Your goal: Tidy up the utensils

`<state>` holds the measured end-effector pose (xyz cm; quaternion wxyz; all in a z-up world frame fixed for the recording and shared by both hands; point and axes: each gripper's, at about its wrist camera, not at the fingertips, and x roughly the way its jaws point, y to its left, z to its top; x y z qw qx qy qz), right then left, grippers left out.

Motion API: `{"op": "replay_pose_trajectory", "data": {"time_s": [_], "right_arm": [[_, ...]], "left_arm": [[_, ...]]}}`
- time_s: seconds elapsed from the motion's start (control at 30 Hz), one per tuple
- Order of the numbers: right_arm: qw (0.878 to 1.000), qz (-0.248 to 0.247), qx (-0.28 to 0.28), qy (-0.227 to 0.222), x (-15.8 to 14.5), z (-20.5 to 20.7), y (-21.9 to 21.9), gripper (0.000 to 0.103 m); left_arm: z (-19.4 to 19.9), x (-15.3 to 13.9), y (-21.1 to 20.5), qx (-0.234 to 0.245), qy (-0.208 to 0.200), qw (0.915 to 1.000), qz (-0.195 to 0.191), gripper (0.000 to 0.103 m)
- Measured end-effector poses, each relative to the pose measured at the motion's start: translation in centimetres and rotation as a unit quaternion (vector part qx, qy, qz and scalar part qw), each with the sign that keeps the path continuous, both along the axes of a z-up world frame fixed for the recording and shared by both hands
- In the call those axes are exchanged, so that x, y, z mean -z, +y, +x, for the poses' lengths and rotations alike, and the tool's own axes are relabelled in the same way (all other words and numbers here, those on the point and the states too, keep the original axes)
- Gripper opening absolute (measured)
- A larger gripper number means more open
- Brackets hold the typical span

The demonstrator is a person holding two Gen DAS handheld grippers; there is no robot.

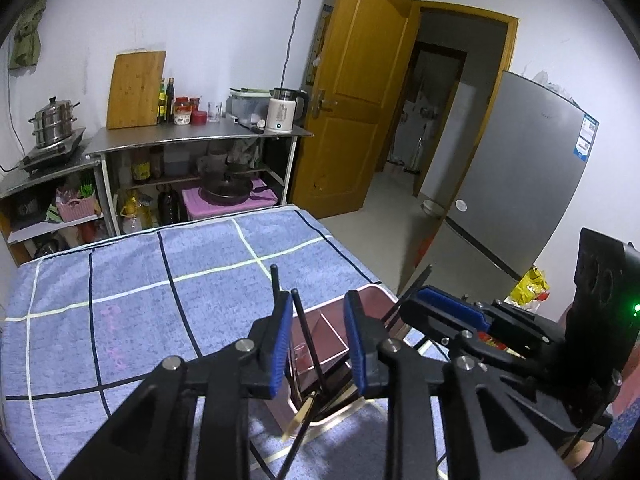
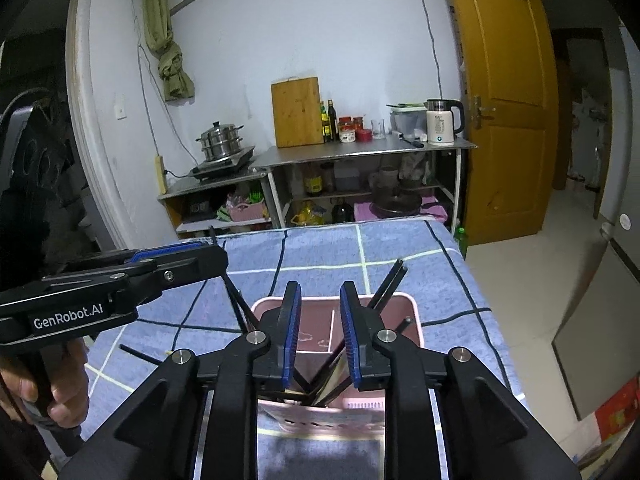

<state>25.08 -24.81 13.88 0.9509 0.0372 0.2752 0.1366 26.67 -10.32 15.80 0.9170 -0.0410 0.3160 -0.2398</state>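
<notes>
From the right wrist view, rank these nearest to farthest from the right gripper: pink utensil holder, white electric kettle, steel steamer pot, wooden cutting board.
1. Pink utensil holder: directly beneath the right gripper, on the blue checked cloth.
2. Steel steamer pot: far left, on the lower counter.
3 and 4. Wooden cutting board, centre against the wall, and white electric kettle, right: too close to call.
</notes>
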Motion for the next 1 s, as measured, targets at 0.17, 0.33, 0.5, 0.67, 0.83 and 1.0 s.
{"op": "replay_pose_trajectory", "data": {"time_s": [0.17,0.33,0.5,0.67,0.83,1.0], "right_arm": [[1.000,0.003,0.007,-0.013,-1.1,-1.6,-0.5,0.022],[1.000,0.007,0.012,-0.023,-2.1,-3.4,-0.9,0.022],[0.999,0.014,0.017,-0.032,-2.8,-5.5,-1.4,0.022],[0.999,0.007,0.021,-0.040,-3.0,-7.6,-1.4,0.023],[0.999,0.000,0.017,-0.045,-2.9,-9.4,-0.9,0.023],[0.999,-0.003,0.008,-0.045,-2.0,-11.1,-0.3,0.023]], "left_arm": [[-1.2,-1.1,0.5,-0.002,-0.012,0.9999,-0.005,0.029],[-2.9,-1.8,1.3,-0.007,-0.023,0.9996,-0.012,0.030],[-5.1,-2.1,1.7,-0.011,-0.038,0.9991,-0.012,0.035],[-7.3,-1.8,1.9,-0.015,-0.047,0.9987,-0.013,0.039],[-9.5,-1.1,2.1,-0.019,-0.056,0.9982,-0.015,0.042],[-11.3,0.6,2.3,-0.025,-0.057,0.9980,-0.012,0.044]]}}
